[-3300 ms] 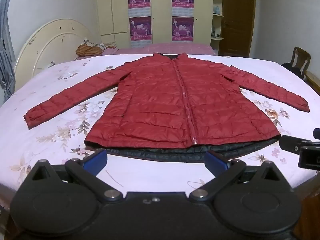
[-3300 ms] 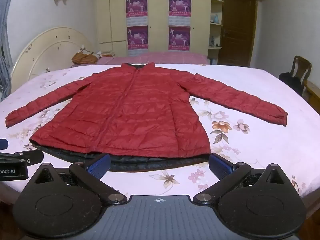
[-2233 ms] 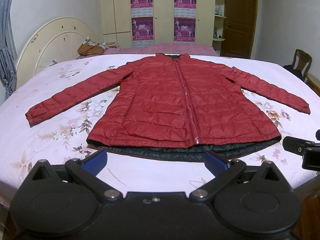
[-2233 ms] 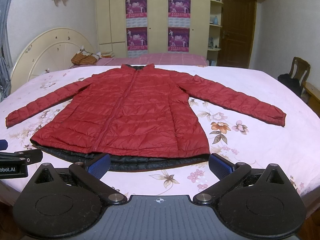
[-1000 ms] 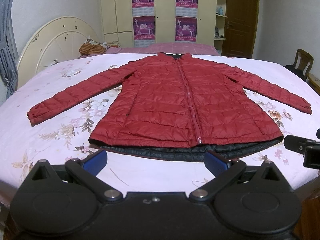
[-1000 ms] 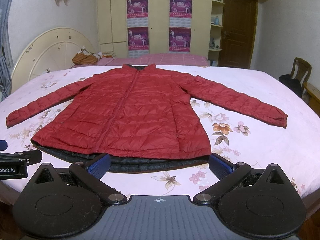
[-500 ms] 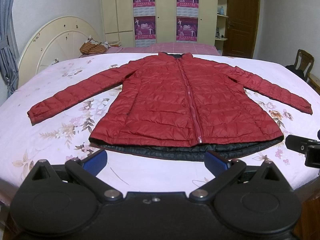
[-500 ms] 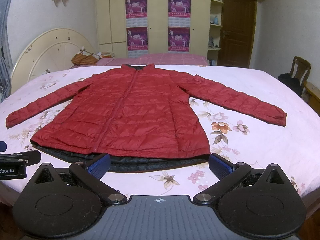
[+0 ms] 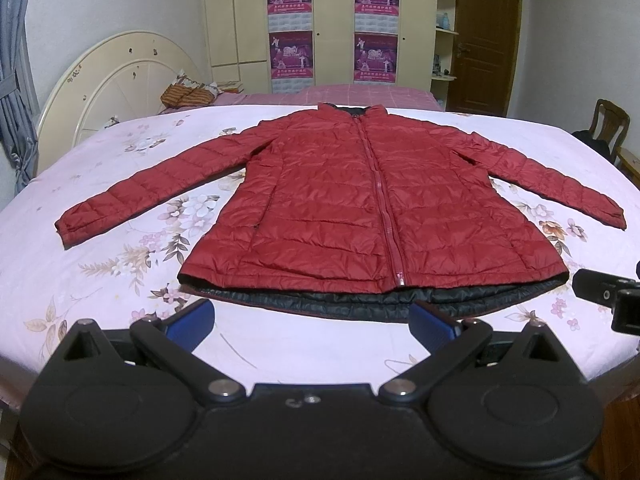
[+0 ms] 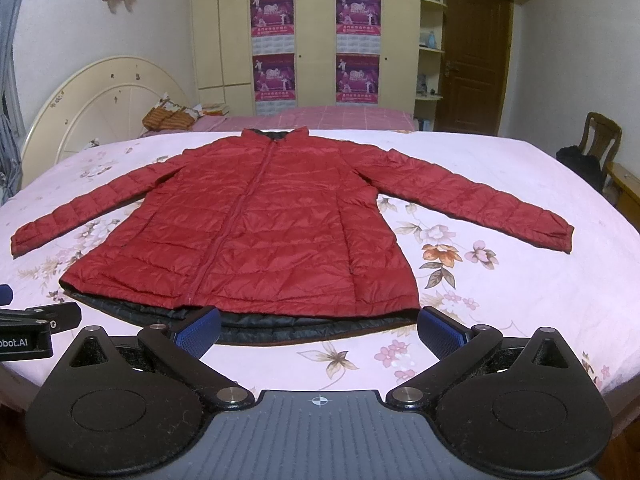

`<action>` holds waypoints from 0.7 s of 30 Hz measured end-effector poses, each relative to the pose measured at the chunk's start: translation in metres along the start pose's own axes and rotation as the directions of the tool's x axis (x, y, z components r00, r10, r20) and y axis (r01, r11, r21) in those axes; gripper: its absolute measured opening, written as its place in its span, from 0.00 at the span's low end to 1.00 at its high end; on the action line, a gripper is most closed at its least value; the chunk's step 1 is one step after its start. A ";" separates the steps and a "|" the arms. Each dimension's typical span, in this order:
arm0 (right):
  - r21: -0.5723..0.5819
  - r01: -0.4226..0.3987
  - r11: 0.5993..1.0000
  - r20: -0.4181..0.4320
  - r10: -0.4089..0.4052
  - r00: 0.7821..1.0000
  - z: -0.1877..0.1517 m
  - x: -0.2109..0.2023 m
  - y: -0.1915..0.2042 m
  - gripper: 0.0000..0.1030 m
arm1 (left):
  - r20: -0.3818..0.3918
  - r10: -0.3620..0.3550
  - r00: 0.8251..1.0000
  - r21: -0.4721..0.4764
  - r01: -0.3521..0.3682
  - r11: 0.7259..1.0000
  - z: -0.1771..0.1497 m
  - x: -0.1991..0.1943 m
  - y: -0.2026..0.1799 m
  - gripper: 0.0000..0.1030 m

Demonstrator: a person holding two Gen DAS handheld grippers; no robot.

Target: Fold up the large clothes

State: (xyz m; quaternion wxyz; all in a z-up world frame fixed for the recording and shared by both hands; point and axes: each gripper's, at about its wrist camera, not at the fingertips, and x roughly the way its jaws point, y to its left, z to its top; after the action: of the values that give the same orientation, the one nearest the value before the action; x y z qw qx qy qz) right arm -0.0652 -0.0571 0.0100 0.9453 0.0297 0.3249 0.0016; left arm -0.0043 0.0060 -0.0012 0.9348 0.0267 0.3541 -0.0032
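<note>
A red quilted jacket (image 9: pixel 360 208) lies flat and zipped on a pink floral sheet (image 9: pixel 100 264), front up, both sleeves spread out, collar at the far side. Its black lining shows along the near hem (image 9: pixel 360 300). It also shows in the right wrist view (image 10: pixel 256 232). My left gripper (image 9: pixel 312 320) is open and empty, just short of the hem near the jacket's middle. My right gripper (image 10: pixel 320 330) is open and empty, at the hem's right part. Each gripper shows at the edge of the other's view.
The sheet covers a wide surface whose near edge runs under both grippers. A second pink bed (image 9: pixel 344 94) with a round cream headboard (image 9: pixel 116 80) stands behind. A wardrobe with posters (image 9: pixel 332 24) and a door (image 9: pixel 484 36) are at the back. A wooden chair (image 9: pixel 608 128) stands right.
Almost nothing has changed. The left wrist view has drifted slightly, so the jacket sits a little further right in it. Both grippers stay open and the jacket has not moved.
</note>
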 end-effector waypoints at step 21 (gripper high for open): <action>0.040 0.061 0.997 0.025 -0.062 0.998 0.036 0.041 -0.019 1.00 | 0.047 0.011 0.999 0.025 -0.012 1.000 0.049 0.042 -0.001 1.00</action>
State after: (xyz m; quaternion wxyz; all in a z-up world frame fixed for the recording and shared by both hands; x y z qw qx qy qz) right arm -0.0108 -0.0769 0.0119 0.9484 0.0382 0.3131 -0.0340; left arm 0.0599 0.0028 0.0074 0.9425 0.0403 0.3318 -0.0029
